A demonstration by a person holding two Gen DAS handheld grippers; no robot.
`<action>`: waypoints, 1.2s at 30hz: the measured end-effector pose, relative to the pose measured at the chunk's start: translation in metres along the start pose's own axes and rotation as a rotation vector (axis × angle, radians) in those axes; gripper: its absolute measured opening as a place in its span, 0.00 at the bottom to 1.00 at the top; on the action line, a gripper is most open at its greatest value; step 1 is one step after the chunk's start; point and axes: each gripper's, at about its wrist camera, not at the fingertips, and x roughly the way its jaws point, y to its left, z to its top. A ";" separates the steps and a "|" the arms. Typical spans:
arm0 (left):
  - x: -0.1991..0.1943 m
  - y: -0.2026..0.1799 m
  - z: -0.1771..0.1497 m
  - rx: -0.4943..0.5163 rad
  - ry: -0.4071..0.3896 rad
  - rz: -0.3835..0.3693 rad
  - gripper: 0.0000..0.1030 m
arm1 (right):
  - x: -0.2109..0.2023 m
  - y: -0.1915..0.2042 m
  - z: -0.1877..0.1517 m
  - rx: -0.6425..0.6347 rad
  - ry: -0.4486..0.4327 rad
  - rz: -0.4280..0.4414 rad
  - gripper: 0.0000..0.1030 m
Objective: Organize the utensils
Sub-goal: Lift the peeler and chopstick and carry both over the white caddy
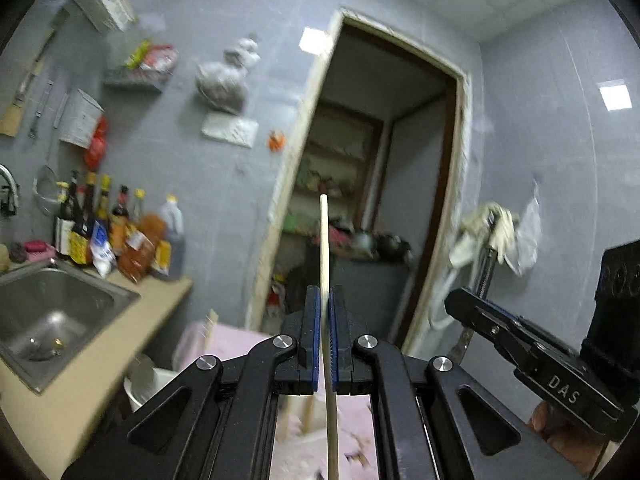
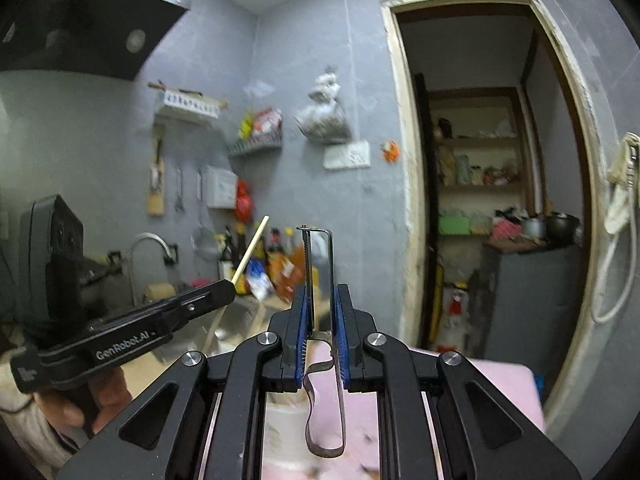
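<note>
Left gripper (image 1: 329, 312): fingers closed on a single wooden chopstick (image 1: 325, 248), which stands up between the blue pads and runs on below them, out of the bottom of the left wrist view.
Right gripper (image 2: 320, 312): fingers clamped on a metal peeler (image 2: 320, 264); its looped handle hangs below the pads and its blade frame rises above them.
Both tools: carried in the air, each gripper pointing about level toward the far wall, neither utensil touching any surface. Each gripper shows at the edge of the other's view, so the two are near each other but apart.
Just below: a pink surface (image 2: 496, 384) and a white, cup-like container (image 1: 140, 380), both blurred; I cannot tell what the container holds.
Tabletop (image 1: 88, 368): tan, to the left, carrying a steel sink (image 1: 56, 312) and a cluster of sauce bottles (image 1: 120, 232) at the wall.
Far wall: grey tiles with hanging racks, and a doorway (image 1: 384, 184) into a shelved storeroom.
Progress: two utensils are picked up, none visibly stowed. Judging by the task, what is left is to bring each to its holder and let go. That holder is not clearly identifiable here.
</note>
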 end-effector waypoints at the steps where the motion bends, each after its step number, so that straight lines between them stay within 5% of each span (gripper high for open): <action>1: -0.001 0.007 0.005 -0.010 -0.017 0.010 0.02 | 0.003 0.002 0.003 0.003 -0.012 0.010 0.10; 14: -0.006 0.114 0.024 -0.206 -0.179 0.226 0.02 | 0.055 0.012 -0.012 0.103 -0.112 0.033 0.10; 25: 0.012 0.115 -0.012 -0.192 -0.200 0.352 0.02 | 0.078 0.006 -0.042 0.120 -0.023 0.023 0.10; 36: 0.025 0.099 -0.045 -0.081 -0.143 0.377 0.02 | 0.087 0.005 -0.062 0.104 0.028 0.007 0.10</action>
